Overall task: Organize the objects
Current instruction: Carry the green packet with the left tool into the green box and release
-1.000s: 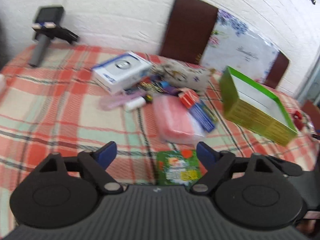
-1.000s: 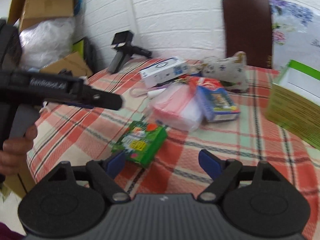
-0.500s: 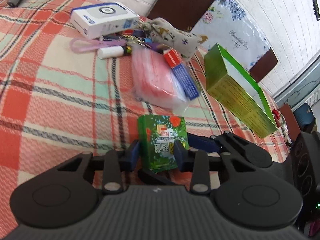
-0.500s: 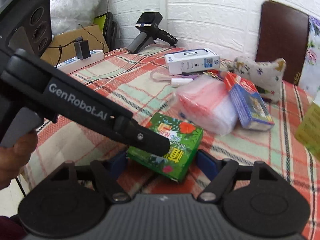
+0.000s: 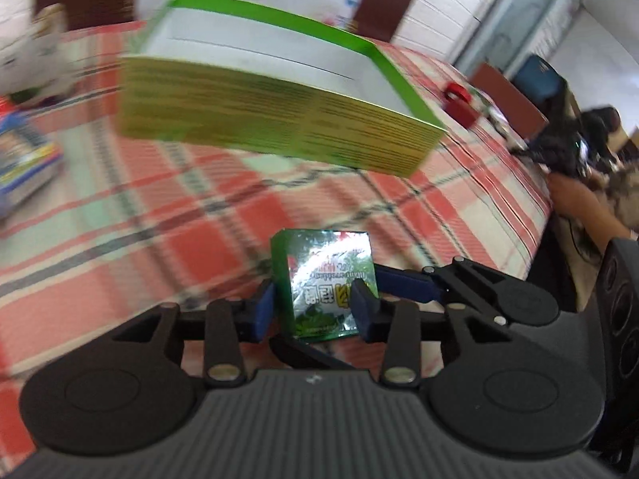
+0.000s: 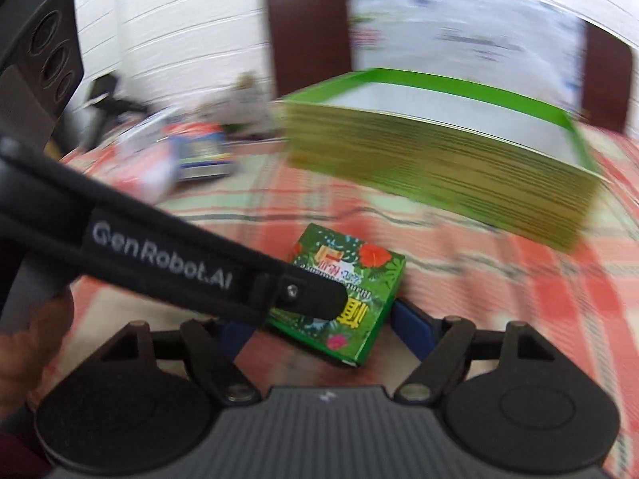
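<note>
Both hand-held grippers have swung away from the clutter toward the big green box (image 5: 279,119), which now fills the upper part of each view where a second ago it sat off to one side. You now have the small green carton (image 5: 325,283) off the checked tabletop (image 5: 139,239), where it lay loose a second ago, between the blue pads of your left hand-held gripper (image 5: 313,307). Those pads pinch its two sides, though the jaws are easing open slightly at this moment, so the hold looks light.

From the right wrist view the same carton (image 6: 343,299) sits between the fingers of your right hand-held gripper (image 6: 323,329), which stands spread fairly wide; the right-side pad (image 6: 411,323) lies close against the carton's edge, the other pad is hidden behind the left tool's finger, so you cannot tell whether it really presses.

Judging by this, the pick-up is done and you are mid-carry. The open box, with its white inside, is near and directly ahead, seemingly the destination. Both views are blurred, so watch the grip: a loosening pinch during a fast swing could let the carton slip before it clears the box wall.
</note>
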`<state>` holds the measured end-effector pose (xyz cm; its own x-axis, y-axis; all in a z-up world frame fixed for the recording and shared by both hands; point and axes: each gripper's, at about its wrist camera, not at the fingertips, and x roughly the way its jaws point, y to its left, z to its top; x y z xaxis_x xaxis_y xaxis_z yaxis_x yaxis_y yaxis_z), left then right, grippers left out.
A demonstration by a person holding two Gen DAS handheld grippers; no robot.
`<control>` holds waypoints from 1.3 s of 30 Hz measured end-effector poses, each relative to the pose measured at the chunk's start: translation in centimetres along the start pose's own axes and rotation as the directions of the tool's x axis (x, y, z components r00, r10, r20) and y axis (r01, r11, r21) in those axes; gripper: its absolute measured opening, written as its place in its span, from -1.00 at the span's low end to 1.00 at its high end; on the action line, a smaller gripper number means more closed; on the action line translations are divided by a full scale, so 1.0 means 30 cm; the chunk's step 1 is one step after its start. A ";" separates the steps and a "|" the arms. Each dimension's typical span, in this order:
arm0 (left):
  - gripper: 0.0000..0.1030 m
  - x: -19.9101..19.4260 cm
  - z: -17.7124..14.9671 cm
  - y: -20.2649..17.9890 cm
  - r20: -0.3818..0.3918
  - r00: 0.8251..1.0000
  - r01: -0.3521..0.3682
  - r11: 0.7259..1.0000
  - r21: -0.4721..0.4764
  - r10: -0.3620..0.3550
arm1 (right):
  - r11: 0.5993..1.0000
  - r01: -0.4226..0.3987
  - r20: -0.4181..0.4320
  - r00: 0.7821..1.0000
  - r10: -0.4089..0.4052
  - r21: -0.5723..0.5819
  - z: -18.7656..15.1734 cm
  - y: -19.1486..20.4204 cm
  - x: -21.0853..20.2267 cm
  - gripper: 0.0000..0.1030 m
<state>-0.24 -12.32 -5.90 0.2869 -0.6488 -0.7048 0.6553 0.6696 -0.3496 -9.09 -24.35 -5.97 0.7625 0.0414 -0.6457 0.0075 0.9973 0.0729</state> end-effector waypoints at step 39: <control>-0.04 0.248 0.525 -0.168 0.194 0.962 -0.230 0.953 0.198 0.192 | 0.986 0.158 0.240 0.957 -0.164 0.045 0.386 -0.332 0.215 0.71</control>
<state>9.61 -26.22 0.35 0.5376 -0.5655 -0.6255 0.6967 0.7157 -0.0483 3.25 -34.72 -2.06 0.8835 -0.1386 -0.4474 0.1569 0.9876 0.0041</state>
